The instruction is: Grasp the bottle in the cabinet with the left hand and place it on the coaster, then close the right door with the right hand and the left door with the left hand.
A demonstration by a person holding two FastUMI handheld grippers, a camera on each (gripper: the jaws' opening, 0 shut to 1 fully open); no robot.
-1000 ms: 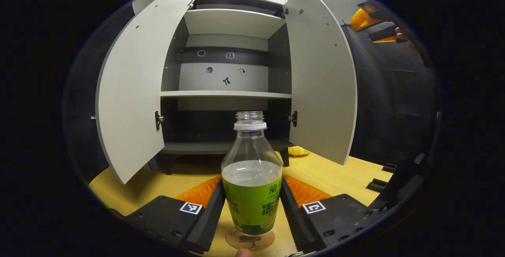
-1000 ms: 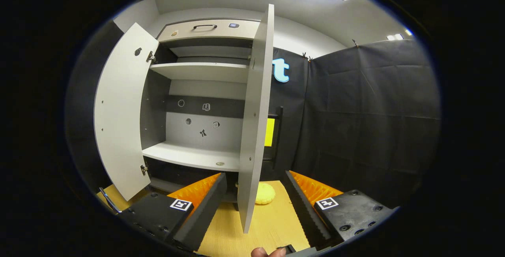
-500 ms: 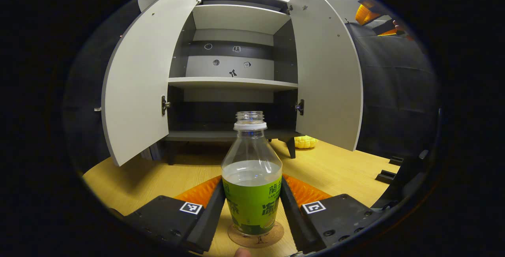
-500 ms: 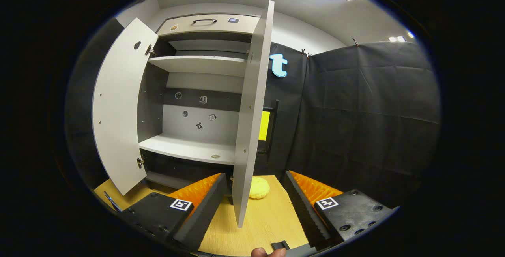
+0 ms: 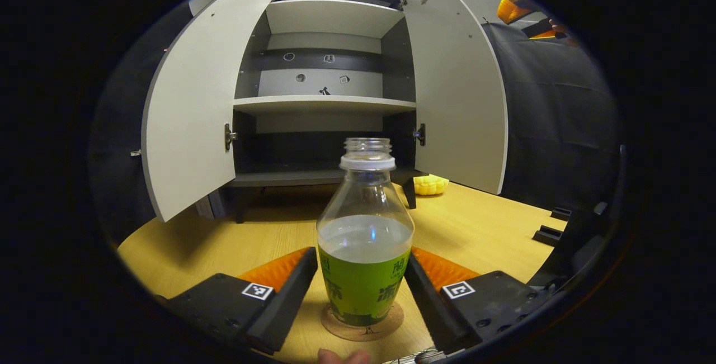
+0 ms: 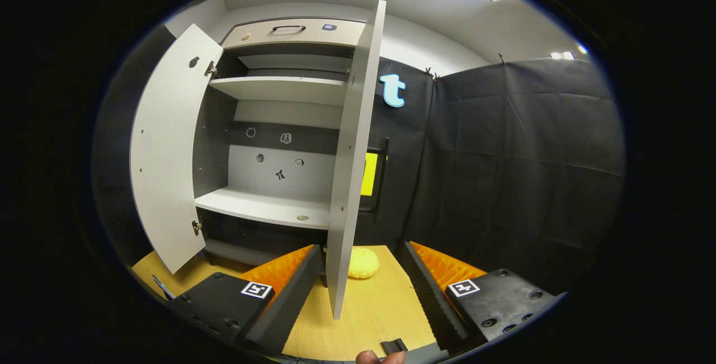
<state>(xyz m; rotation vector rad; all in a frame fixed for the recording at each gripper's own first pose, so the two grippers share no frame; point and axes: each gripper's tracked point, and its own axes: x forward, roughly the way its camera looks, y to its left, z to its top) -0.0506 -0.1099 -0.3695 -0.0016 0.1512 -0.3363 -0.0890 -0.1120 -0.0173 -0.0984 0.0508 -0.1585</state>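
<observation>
A clear bottle (image 5: pixel 364 252) with a green label and no cap stands upright on a round cork coaster (image 5: pixel 362 327) on the wooden table. My left gripper (image 5: pixel 362 258) is open around it, its fingers (image 5: pixel 291 291) slightly off the bottle's sides. Behind it the grey cabinet (image 5: pixel 324 107) has its left door (image 5: pixel 196 112) and right door (image 5: pixel 458 101) swung wide. In the right gripper view, my right gripper (image 6: pixel 361 249) is open and empty, facing the right door's edge (image 6: pixel 349 185), which is farther off. The left door (image 6: pixel 168 151) stands open at the left.
A yellow corn-like object (image 5: pixel 429 185) lies on the table (image 5: pixel 224 241) by the cabinet's right leg, also seen as the yellow object (image 6: pixel 362 263). Black brackets (image 5: pixel 548 235) sit at the table's right edge. Black cloth hangs to the right.
My left gripper's fingers have spread away from the bottle, which now rests on the coaster. The right gripper view has shifted only slightly toward the right door's edge.
</observation>
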